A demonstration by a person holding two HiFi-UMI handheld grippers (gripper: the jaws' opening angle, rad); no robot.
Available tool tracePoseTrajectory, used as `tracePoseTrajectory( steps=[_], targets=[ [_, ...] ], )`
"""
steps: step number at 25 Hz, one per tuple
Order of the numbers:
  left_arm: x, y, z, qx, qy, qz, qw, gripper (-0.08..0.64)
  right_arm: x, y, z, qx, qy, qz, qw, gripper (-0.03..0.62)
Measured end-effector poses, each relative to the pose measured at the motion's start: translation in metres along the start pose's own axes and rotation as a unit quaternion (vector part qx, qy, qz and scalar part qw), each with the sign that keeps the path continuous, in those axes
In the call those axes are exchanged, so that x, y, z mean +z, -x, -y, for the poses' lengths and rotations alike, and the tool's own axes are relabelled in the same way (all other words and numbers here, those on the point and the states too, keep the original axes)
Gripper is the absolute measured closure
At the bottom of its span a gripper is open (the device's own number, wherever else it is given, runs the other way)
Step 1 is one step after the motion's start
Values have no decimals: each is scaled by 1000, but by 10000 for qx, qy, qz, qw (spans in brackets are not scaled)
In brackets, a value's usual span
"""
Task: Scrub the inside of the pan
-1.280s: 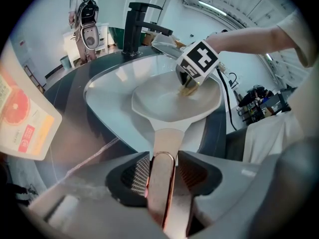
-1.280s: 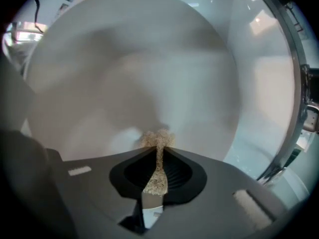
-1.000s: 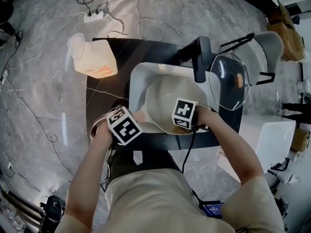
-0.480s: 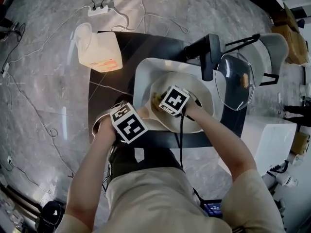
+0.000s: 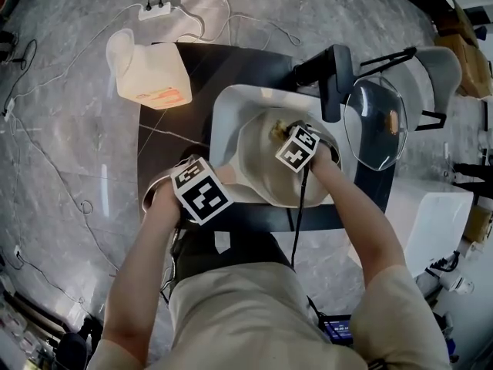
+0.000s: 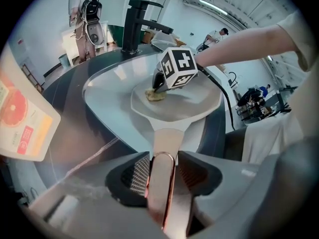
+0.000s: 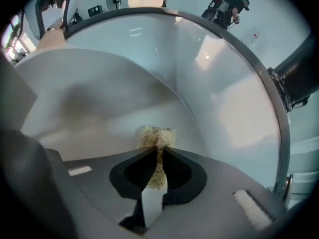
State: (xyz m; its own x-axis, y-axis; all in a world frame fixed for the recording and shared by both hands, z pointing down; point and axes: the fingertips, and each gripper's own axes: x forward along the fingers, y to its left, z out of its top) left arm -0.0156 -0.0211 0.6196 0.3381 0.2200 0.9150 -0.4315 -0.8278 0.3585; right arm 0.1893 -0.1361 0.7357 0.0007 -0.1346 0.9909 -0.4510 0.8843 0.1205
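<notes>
Your right gripper [image 7: 158, 156] has swung from the near rim of the pan across to its far side, towards the faucet, and tipped to point down into it; your left gripper [image 6: 162, 171] has not shifted. The right jaws are nearly closed, pinching a small yellowish scrub pad [image 7: 157, 137] whose frayed end sticks out past the tips and meets the pan's pale inner surface. The left jaws stand fairly wide but are clamped on the pan handle [image 6: 167, 143], a pad on each side of it, steadying the pan.

The pan [image 6: 189, 101] lies in the white sink [image 5: 223, 114], which is let into the dark tabletop [image 5: 166, 168] towards its right edge, with the handle pointing at the near edge and at you. A black faucet [image 6: 134, 24] rises at the sink's far side. A glass lid [image 5: 373, 126] rests by the tabletop's right edge, and a pale jug [image 5: 150, 75] lies at the far left corner.

Judging by this, scrubbing is under way rather than finished: the pad is working only the far part of the floor. No grime stands out on the pale inside, so you cannot tell which areas are already clean; the near floor and the side walls probably remain.
</notes>
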Motion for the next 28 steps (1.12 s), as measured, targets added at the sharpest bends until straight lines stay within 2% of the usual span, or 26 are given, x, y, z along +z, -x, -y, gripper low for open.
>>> tracePoseTrajectory(
  steps=[3, 7, 10, 13, 15, 18, 21, 24, 28],
  targets=[
    [0, 0, 0, -13, 33, -16, 10000, 373, -32, 3, -6, 188, 311, -872, 9955, 552],
    [1, 1, 0, -22, 71, -13, 10000, 373, -69, 18, -20, 598, 539, -1875, 9790, 552],
    [1, 0, 0, -11, 82, 9, 10000, 373, -85, 36, -35, 1180, 409, -2278, 9657, 552],
    [1, 0, 0, 4, 92, 31, 10000, 373, -91, 59, -56, 1910, 185, -2418, 9512, 552],
    [1, 0, 1, -7, 97, 54, 9999, 373, -86, 74, -77, 2508, 28, -2305, 9402, 551],
    [2, 0, 2, -26, 96, 87, 9999, 373, -61, 84, -110, 3370, -224, -1717, 9254, 551],
    [2, 0, 1, -12, 79, 105, 9999, 373, -19, 81, -128, 3762, -627, -846, 9206, 549],
    [2, 1, 1, 5, 87, 161, 9998, 370, 18, 66, -125, 3451, -1118, -114, 9318, 549],
    [2, 4, 2, -29, 222, 313, 9993, 367, 33, 40, -91, 2412, -1487, 243, 9587, 548]
  ],
)
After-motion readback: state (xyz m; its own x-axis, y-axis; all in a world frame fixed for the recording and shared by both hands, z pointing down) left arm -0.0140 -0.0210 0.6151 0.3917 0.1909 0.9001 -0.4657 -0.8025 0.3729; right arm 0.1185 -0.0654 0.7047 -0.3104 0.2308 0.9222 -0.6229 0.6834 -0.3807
